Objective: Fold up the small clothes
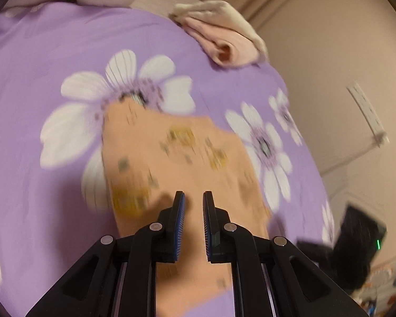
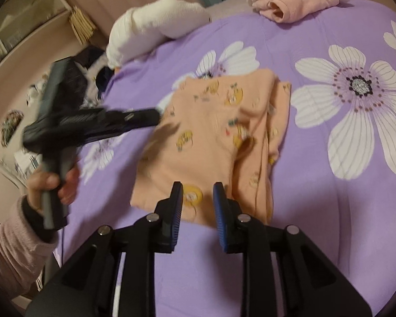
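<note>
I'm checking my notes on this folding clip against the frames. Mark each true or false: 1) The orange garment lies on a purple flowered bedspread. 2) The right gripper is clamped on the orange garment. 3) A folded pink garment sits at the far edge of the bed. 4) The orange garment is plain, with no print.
1) True: the orange garment lies on the purple bedspread.
2) False: the right gripper hangs over its near edge, jaws apart, nothing between them.
3) True: the pink garment sits there, folded.
4) False: it carries small yellow figures.
</note>
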Demonstrator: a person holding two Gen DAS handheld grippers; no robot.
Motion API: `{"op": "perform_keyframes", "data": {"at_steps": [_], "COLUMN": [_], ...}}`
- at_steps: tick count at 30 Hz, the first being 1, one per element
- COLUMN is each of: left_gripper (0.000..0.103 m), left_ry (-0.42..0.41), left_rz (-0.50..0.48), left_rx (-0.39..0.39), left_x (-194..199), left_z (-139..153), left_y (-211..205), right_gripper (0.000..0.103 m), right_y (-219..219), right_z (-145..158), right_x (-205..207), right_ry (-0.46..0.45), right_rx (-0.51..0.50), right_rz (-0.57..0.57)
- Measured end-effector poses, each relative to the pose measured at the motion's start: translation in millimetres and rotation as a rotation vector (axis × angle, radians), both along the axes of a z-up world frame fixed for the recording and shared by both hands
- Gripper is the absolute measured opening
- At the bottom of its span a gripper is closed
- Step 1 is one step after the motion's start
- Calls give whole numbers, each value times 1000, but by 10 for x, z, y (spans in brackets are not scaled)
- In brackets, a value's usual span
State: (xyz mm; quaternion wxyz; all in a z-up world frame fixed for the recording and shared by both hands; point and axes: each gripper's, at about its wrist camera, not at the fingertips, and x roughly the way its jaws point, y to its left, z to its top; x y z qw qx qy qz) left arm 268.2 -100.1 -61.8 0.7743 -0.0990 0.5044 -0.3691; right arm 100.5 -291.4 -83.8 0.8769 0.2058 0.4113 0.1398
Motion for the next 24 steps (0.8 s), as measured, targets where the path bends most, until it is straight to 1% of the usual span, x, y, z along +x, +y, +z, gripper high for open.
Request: {"op": "perform_keyframes", "data": {"at_steps": [3,6,7,9,10,11,12,13,14,15,16,17,18,20,21,22,24], "left_gripper": [8,8,8,8,8,8,8,9,17,31,39,54,62,63,63,63,63], "left_ry": [37,103,125,122,122,119,116,107,97,90,95,110,109,104,114,130,173], "left_rz": [61,104,107,113,111,108,107,103,103,107,111,136,151,149,138,130,112], "left_rx": [5,58,49,21,14,13,11,3,-1,-10,-30,-39,-41,-41,-55,-71,-103], "left_x": [303,486,511,507,498,483,454,411,371,324,305,268,225,141,103,57,13], "left_z": [-144,-405,-475,-473,-452,-423,-390,-343,-304,-267,-253,-237,-219,-205,-208,-224,-285], "left_y": [-99,-162,-166,-133,-116,-94,-54,8,73,149,199,279,356,468,512,561,609], "right_gripper": [25,22,22,22,25,32,36,49,61,65,69,70,71,74,76,79,80], "right_y": [-15,-7,-13,-37,-58,-79,-120,-140,-175,-231,-273,-342,-412,-529,-615,-661,-744], "right_z": [-79,-193,-217,-221,-207,-187,-162,-137,-110,-67,-41,-14,-5,-4,-19,-37,-96], "right_x": [123,234,247,244,234,221,178,168,153,116,96,70,63,52,57,75,116], "right_ry": [24,76,80,78,76,74,67,58,48,30,21,14,13,18,28,36,63], "right_rx": [7,-6,-3,14,28,43,60,72,76,79,85,98,113,143,168,187,236], "right_rz": [-12,-17,-16,-14,-16,-18,-20,-26,-38,-64,-77,-96,-114,-152,-178,-187,-194]}}
